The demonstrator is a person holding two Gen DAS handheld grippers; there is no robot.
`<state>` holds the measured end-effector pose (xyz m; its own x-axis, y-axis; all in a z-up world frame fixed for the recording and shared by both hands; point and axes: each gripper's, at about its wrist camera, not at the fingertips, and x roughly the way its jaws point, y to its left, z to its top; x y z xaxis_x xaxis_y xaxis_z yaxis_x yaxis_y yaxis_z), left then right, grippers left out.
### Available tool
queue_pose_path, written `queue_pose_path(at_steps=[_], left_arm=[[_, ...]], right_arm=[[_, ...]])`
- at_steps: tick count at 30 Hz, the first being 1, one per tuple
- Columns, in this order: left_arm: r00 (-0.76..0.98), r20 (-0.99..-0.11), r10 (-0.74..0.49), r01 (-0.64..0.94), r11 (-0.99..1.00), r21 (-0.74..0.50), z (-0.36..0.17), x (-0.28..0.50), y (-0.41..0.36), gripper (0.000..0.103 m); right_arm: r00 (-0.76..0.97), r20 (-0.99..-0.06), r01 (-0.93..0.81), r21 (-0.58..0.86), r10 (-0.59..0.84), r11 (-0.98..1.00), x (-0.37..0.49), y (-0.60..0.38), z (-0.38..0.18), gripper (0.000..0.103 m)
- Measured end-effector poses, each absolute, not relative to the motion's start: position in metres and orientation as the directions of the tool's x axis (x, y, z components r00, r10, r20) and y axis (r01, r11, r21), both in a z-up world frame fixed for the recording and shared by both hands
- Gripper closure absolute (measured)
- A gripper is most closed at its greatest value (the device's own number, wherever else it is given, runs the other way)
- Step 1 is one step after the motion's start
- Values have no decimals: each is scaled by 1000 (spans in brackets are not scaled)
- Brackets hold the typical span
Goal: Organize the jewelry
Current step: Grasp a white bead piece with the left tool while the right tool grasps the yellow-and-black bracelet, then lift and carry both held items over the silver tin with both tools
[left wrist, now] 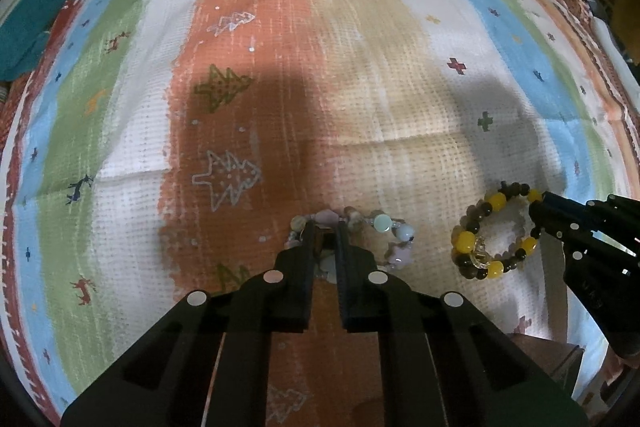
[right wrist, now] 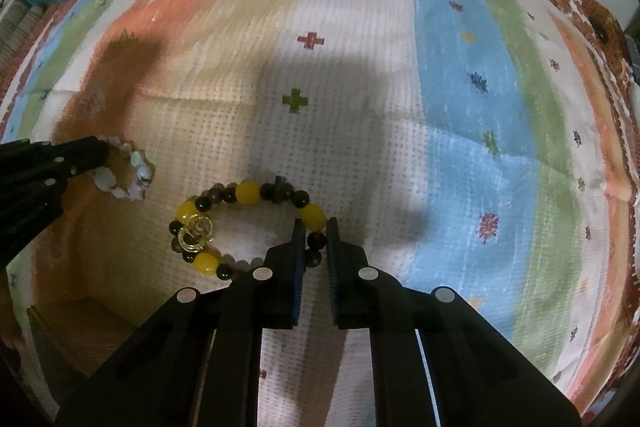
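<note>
pastel bracelet (left wrist: 394,235): on the striped cloth (left wrist: 120,115), near side hidden behind the left gripper (left wrist: 325,231); fingers pinched on its beads
yellow-and-dark bracelet (right wrist: 248,195): just right of the pastel one, apart; right gripper (right wrist: 315,231) clamped on a dark bead
gold charm (right wrist: 196,233): clearer in right view
brown box (right wrist: 76,331): only corner visible, can't tell more

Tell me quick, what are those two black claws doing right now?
Left gripper: closed on the pastel bead bracelet.
Right gripper: closed on the yellow and dark bead bracelet.
</note>
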<state>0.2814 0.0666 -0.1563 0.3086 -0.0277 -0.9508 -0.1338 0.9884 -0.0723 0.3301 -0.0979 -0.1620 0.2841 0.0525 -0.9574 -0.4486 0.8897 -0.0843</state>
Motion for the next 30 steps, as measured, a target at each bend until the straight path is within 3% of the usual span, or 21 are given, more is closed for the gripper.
queue_pose_path(at_steps=[30], left_arm=[[412, -910, -58, -117, 986, -116, -100, 246, 52, 94]], right_arm=[[415, -881, -493, -7, 228, 870, 295, -86, -72, 93]])
